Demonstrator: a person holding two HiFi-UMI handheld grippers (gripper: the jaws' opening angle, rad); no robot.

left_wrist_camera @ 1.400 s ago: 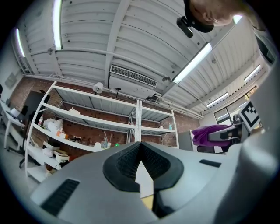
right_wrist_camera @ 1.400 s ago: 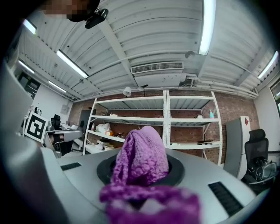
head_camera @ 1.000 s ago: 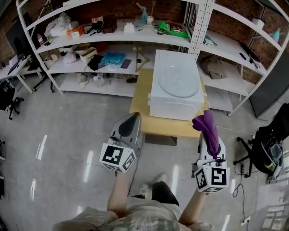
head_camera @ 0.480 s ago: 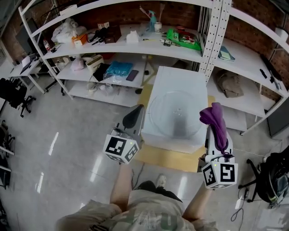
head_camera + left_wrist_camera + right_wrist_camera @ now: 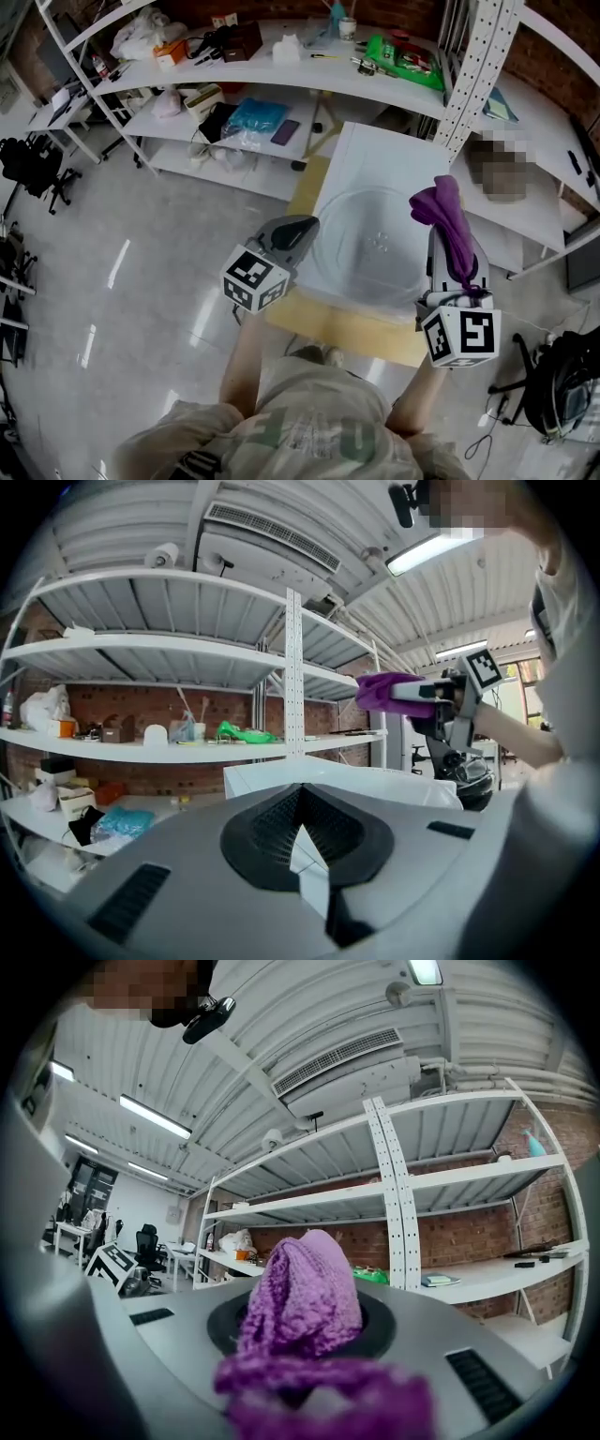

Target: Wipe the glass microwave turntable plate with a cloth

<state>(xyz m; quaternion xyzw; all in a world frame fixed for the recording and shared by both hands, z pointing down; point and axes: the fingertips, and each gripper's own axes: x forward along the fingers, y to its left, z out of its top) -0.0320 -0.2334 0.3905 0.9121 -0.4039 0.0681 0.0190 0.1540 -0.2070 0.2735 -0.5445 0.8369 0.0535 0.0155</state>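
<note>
- Two grippers up, head view first: left gripper [image 5: 298,231] at the near left edge of the turntable plate [image 5: 370,246], right gripper [image 5: 453,261] at its right edge.
- Lying flat and clear on top of the white microwave [image 5: 375,150], that plate, over a wooden table [image 5: 347,328]. Not touched by either tool yet, by the look of it.
- Purple cloth [image 5: 448,217] bunched at the right tool's tip, well above the glass.
- Over to the left gripper view: jaws of the left gripper [image 5: 302,841] pressed together at the tips, nothing between them. White microwave [image 5: 375,778] just ahead and below; plate not made out from here. Right gripper [image 5: 427,694] across the way with the cloth [image 5: 380,691].
- Now the right gripper view: right gripper [image 5: 300,1340] pinching the cloth [image 5: 305,1293] firmly, knit folds spilling over the jaws toward the camera.
- Handling call: stiff, smooth and breakable, likely fairly heavy, and free to skate on that slick top. Best steadied at the near rim with the left tool, gently.
- Soft, light and limp, the cloth; needs pressing flat onto the glass to wipe.
</note>
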